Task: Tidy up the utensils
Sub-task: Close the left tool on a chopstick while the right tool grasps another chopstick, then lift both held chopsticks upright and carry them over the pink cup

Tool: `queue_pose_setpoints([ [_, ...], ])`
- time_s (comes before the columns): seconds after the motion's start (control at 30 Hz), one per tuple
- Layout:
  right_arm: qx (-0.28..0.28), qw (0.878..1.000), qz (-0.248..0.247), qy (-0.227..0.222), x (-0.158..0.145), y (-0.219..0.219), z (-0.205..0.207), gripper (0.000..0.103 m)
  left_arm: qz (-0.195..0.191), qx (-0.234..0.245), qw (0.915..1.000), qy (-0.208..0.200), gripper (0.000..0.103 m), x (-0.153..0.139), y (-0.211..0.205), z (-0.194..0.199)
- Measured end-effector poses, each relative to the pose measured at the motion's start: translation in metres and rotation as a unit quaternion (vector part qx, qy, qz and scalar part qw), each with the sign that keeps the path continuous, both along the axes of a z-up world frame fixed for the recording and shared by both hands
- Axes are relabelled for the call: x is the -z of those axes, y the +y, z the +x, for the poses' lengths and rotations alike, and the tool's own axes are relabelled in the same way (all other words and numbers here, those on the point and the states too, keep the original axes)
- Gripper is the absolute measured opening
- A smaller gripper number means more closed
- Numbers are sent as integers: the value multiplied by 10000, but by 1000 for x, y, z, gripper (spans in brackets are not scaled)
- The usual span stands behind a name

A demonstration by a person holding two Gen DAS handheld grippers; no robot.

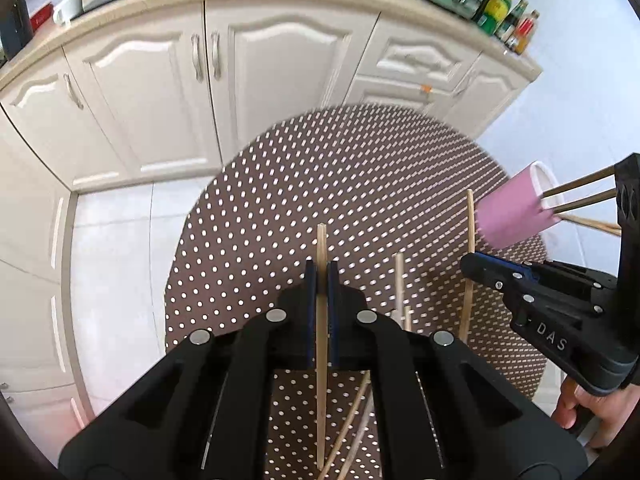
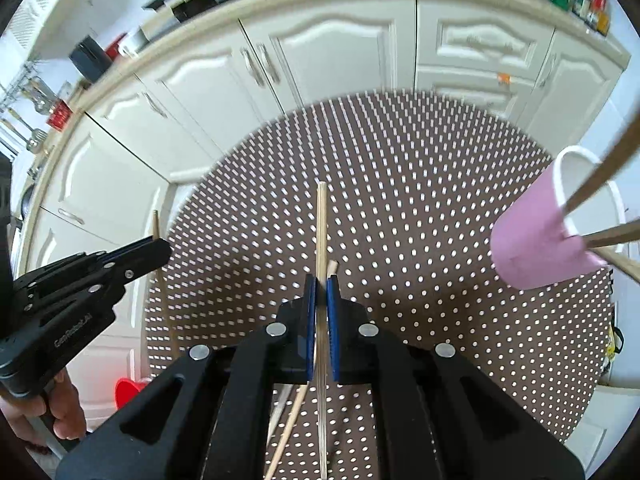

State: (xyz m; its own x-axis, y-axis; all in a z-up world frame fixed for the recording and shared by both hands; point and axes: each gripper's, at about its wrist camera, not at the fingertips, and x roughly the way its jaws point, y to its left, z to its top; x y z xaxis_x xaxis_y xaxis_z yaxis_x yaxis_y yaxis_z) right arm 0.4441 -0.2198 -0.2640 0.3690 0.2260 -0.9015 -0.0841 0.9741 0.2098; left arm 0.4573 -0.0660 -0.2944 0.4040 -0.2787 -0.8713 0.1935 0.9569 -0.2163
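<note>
In the left wrist view my left gripper (image 1: pixel 321 270) is shut on a pale wooden chopstick (image 1: pixel 321 380), held above the round dotted table (image 1: pixel 320 168). To its right, my right gripper (image 1: pixel 471 267) grips a second chopstick (image 1: pixel 471 224). In the right wrist view the right gripper (image 2: pixel 321 282) is shut on that chopstick (image 2: pixel 321 224), and the left gripper (image 2: pixel 160 248) is off to the left with its own stick (image 2: pixel 156 224). A pink cup (image 1: pixel 508 210) (image 2: pixel 532 244) at the table's right edge holds a few chopsticks. Loose chopsticks (image 1: pixel 400 280) (image 2: pixel 294 420) lie on the cloth under both grippers.
White kitchen cabinets (image 1: pixel 160 100) curve round behind the table, under a beige counter with sauce bottles (image 1: pixel 504 12) and a black hob. A red object (image 2: pixel 128 392) sits on the floor at the left. A hand (image 1: pixel 592 412) holds each gripper's handle.
</note>
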Motion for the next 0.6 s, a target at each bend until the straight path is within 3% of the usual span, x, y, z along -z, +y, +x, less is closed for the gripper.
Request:
queue_pose_setpoints([
  [0.3,90,9959,74,-901,-67,4,-59,4,-198,382,9964,-736,5,-67,-14,-33],
  [0.6,350,9886,70,-1461,-104,-3,-101,4,-358,706,9901,-1163,5,-108,-32,-59],
])
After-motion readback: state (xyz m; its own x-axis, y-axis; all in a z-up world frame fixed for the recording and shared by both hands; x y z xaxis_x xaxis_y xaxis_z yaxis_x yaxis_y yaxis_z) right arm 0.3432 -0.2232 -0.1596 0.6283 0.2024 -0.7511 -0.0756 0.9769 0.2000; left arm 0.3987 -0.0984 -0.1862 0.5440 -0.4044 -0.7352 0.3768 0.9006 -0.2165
